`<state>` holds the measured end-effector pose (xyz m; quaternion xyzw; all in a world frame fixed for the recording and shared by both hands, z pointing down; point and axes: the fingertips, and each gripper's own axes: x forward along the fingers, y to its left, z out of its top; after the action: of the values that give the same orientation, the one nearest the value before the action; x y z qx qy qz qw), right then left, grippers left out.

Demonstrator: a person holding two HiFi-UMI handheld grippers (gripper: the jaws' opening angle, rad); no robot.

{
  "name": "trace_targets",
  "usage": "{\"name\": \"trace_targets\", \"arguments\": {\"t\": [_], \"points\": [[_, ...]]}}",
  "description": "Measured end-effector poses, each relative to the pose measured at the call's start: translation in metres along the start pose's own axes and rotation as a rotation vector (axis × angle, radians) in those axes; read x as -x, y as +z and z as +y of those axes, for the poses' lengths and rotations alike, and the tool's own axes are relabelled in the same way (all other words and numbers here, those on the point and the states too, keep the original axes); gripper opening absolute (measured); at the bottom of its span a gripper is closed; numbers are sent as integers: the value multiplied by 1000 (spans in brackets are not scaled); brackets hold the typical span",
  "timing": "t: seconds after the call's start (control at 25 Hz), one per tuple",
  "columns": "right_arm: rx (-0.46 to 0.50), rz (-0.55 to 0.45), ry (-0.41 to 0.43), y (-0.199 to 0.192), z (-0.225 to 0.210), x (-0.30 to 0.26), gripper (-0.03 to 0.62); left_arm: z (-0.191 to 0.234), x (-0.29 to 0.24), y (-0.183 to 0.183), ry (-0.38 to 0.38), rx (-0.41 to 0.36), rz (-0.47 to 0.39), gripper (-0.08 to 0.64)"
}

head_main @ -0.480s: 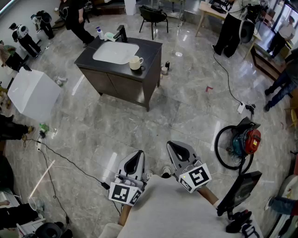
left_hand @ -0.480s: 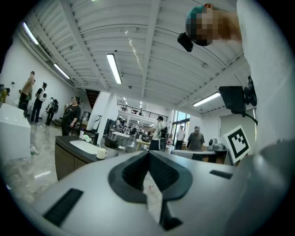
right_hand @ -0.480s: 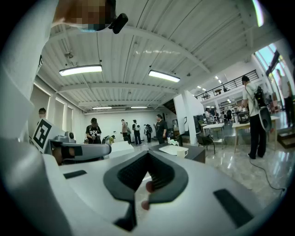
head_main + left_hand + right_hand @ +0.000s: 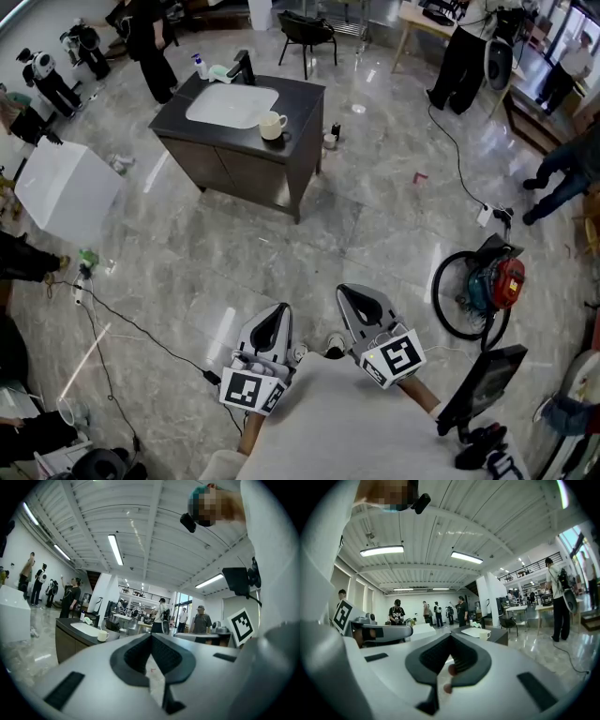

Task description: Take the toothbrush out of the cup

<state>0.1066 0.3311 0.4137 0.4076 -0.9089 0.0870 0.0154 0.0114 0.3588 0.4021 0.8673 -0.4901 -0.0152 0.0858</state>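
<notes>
— Grippers?
— Left grey plastic gripper (image 4: 279,311) and right grey plastic gripper (image 4: 349,292) are side by side, pointing forward. Their own views show the jaws pressed together, empty.
— Cup?
— White ceramic mug (image 4: 273,125) on dark cabinet (image 4: 305,103), well apart from both. Toothbrush too small to tell.

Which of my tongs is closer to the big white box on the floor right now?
Left. The left tongs are to the right of the white box, nearer the person; the right tongs are farther right still, beyond the left ones.
</notes>
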Motion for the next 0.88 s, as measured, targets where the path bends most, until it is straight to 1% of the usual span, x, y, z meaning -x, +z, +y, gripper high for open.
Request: {"name": "trace_targets", "arguments": {"t": [0.2,0.4,0.6,0.8,0.88], "points": [[-1,-2,4,-2,0,1,3,0,0,-2,4,-1,0,3],[-50,-26,19,3,2,1,3,1,0,1,-5,-2,-3,3],[-56,-25,13,3,7,-1,4,4,4,3,-18,-9,-12,3],[-63,-24,34,4,19,-7,4,11,9,4,-38,2,3,3],[-65,-25,30,4,26,-9,4,15,13,5,-48,-1,7,3]]}}
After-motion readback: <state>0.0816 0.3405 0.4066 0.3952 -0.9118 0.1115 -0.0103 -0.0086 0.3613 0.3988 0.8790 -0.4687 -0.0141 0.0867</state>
